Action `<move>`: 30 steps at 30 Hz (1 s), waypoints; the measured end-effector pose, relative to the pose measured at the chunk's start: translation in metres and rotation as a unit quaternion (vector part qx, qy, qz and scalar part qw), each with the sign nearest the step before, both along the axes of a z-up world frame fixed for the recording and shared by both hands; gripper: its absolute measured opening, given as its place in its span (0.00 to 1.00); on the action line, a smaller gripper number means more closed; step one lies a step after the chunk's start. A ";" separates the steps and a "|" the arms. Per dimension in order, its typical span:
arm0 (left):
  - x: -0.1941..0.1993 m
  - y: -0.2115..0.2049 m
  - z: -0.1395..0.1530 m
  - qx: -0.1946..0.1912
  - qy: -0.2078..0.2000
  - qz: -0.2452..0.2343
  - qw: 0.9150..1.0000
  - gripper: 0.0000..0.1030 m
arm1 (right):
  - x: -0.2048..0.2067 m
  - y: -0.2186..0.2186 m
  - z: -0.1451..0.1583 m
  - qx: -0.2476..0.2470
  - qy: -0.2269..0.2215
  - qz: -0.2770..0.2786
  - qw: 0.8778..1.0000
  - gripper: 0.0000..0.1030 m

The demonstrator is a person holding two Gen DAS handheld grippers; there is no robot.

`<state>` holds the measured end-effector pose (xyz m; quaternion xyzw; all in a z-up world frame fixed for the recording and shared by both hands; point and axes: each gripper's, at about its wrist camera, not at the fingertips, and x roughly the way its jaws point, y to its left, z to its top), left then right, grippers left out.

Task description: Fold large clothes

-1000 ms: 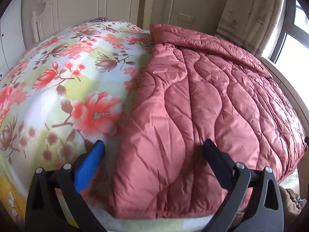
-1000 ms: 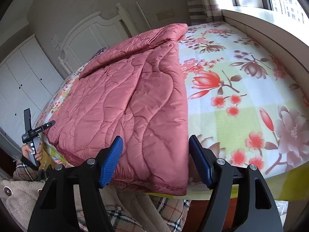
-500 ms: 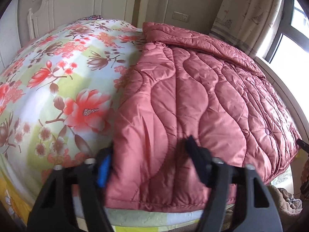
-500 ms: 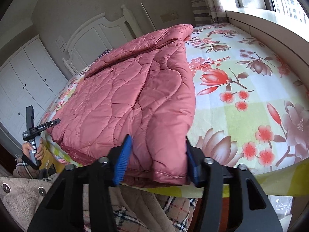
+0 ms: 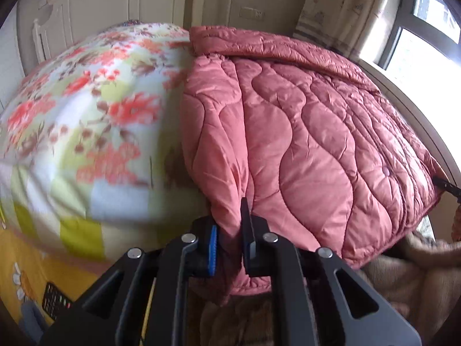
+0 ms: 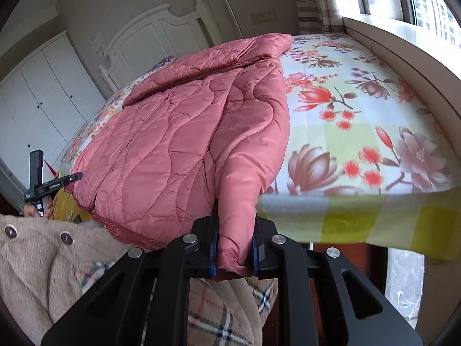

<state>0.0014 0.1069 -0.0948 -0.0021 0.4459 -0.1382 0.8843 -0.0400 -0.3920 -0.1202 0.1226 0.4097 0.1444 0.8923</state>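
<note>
A large pink quilted garment (image 5: 302, 132) lies spread on a floral bed sheet (image 5: 86, 115), its near edge hanging over the foot of the bed. My left gripper (image 5: 230, 230) has its jaws closing on the garment's near left corner, and the pads pinch the fabric. In the right wrist view the same garment (image 6: 173, 144) bunches at its near right corner. There my right gripper (image 6: 234, 239) is closing too, with a thick fold pressed between its blue pads. The left gripper (image 6: 43, 184) also shows at the far corner, held by a hand.
A white headboard (image 5: 100, 0) stands behind the bed and a white wardrobe (image 6: 43, 101) to its side. A window ledge (image 6: 389, 37) runs along the other side. A person's beige fleece coat (image 6: 43, 253) and plaid cloth (image 6: 216, 317) are right below the grippers.
Both grippers went from wide open to pinching the garment's near corners. The corners are now gathered and drawn up off the edge of the bed towards the cameras.
</note>
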 end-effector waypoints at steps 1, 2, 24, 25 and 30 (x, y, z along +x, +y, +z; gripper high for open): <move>-0.006 0.002 -0.001 0.005 0.007 -0.005 1.000 0.22 | -0.007 -0.005 0.001 -0.005 0.008 0.003 1.000 0.20; -0.013 0.004 -0.001 0.023 0.013 -0.013 1.000 0.27 | -0.013 -0.009 0.004 -0.015 0.008 0.005 1.000 0.30; 0.336 -0.168 0.007 0.206 -0.066 0.033 0.976 0.98 | 0.346 0.146 0.018 -0.166 -0.008 -0.011 0.986 0.77; 0.337 -0.163 0.002 0.193 -0.070 0.031 0.978 0.98 | 0.345 0.145 0.015 -0.169 -0.024 -0.008 0.985 0.77; 0.342 -0.144 0.026 0.168 -0.072 0.014 0.983 0.98 | 0.344 0.131 0.050 -0.148 -0.020 0.016 0.989 0.76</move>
